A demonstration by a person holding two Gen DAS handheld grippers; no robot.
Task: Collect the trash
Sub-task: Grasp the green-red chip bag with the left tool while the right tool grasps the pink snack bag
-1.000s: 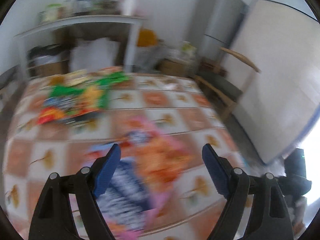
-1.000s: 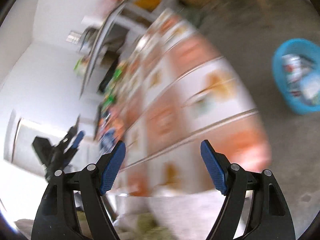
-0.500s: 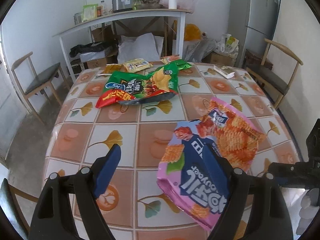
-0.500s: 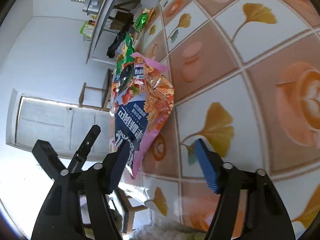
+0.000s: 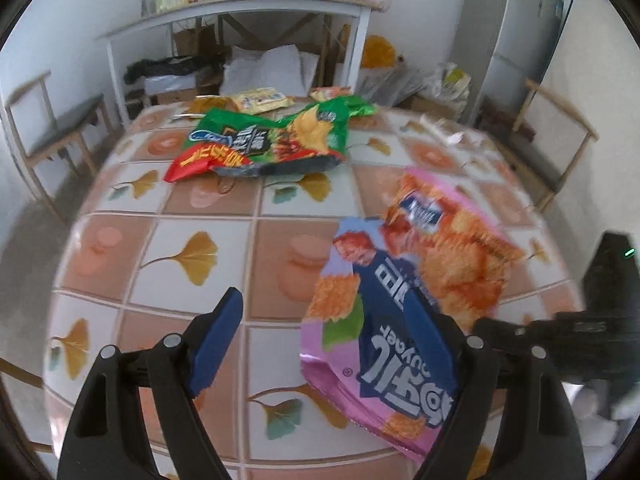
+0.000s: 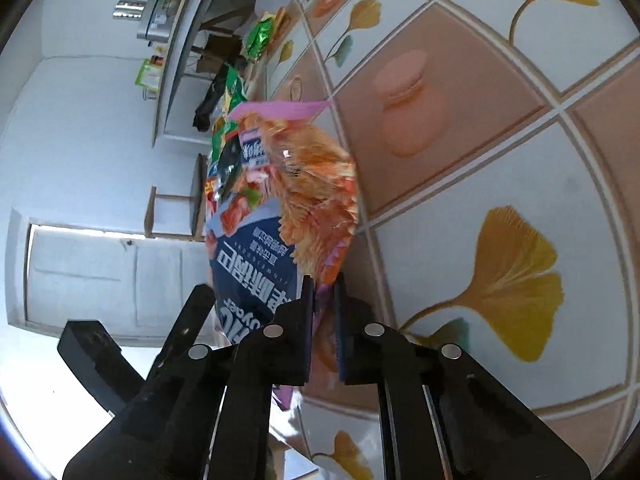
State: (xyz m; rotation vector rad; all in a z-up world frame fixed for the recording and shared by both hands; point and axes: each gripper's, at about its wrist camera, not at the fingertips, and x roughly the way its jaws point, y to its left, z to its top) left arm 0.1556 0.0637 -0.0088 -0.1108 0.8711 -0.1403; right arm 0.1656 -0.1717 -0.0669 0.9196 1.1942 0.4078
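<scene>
At the table edge, right gripper pinches pink snack bag.

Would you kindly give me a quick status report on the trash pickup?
Right hand-held gripper shut on pink chip bag. Left hand-held gripper open, empty. Green chip bag uncollected on table.
</scene>
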